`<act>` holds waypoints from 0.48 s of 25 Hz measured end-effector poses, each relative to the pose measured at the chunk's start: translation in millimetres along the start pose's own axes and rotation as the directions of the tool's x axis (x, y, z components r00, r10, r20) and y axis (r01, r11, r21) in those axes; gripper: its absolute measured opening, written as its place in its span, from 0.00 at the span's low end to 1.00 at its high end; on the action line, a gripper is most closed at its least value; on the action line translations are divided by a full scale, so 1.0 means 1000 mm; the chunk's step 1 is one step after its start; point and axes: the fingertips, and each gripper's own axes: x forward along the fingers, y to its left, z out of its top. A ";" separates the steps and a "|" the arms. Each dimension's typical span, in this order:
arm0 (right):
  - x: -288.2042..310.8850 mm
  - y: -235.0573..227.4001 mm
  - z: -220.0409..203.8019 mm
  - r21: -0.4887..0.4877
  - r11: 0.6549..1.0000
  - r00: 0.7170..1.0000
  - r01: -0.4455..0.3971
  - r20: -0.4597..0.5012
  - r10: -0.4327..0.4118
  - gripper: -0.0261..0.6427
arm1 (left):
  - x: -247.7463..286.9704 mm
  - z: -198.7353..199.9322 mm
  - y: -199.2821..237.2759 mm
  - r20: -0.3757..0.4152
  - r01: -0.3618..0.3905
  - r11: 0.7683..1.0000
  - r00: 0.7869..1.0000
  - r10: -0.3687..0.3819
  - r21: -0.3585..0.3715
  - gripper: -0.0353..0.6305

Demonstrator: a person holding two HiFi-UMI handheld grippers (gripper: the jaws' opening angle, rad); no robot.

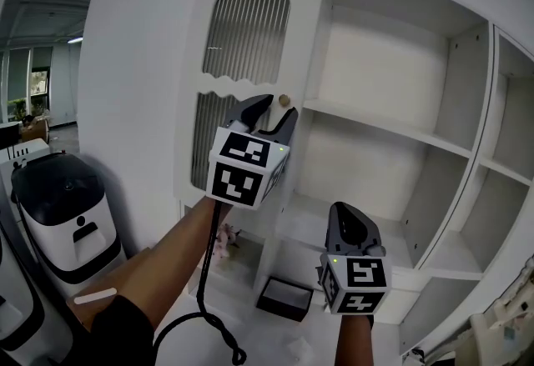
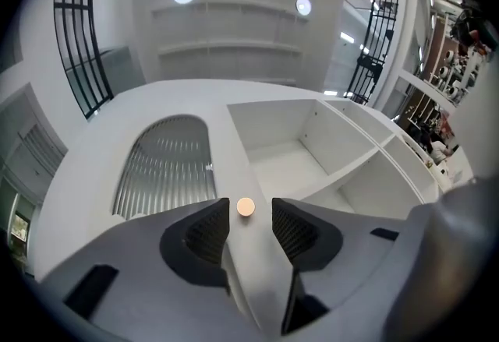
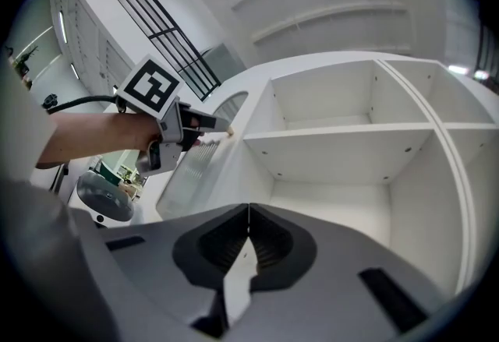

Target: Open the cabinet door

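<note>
The cabinet door (image 1: pixel 246 64), white with two ribbed glass panels, already stands swung well out from the cabinet (image 1: pixel 467 89), so the opening looks done or nearly done. The step in hand is letting go of the handle. The left claw (image 1: pixel 278 108) is released: its jaws stand apart with the small round wooden knob (image 2: pixel 245 208) between them, and neither pad presses on it. The right claw (image 1: pixel 344 214) is clenched on nothing and hangs lower, in front of the open shelves.

The next move probably calls for drawing the left claw straight back off the knob without catching it. If the door should go wider, a light push on its edge would do.

The cabinet's upper and middle compartments show nothing in them. In the bottom compartment lies a shallow dark box (image 1: pixel 285 298); I cannot tell what it holds.
</note>
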 end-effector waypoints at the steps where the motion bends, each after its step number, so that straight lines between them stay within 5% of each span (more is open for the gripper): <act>1: 0.000 -0.001 -0.001 -0.001 1.000 1.000 0.002 -0.002 -0.002 0.07 | 0.002 0.002 0.000 0.005 -0.001 1.000 1.000 0.001 0.001 0.29; 12: 0.006 -0.015 -0.010 -0.009 1.000 1.000 0.022 -0.015 -0.022 0.07 | 0.029 -0.010 0.006 -0.043 -0.009 1.000 0.999 0.009 0.011 0.23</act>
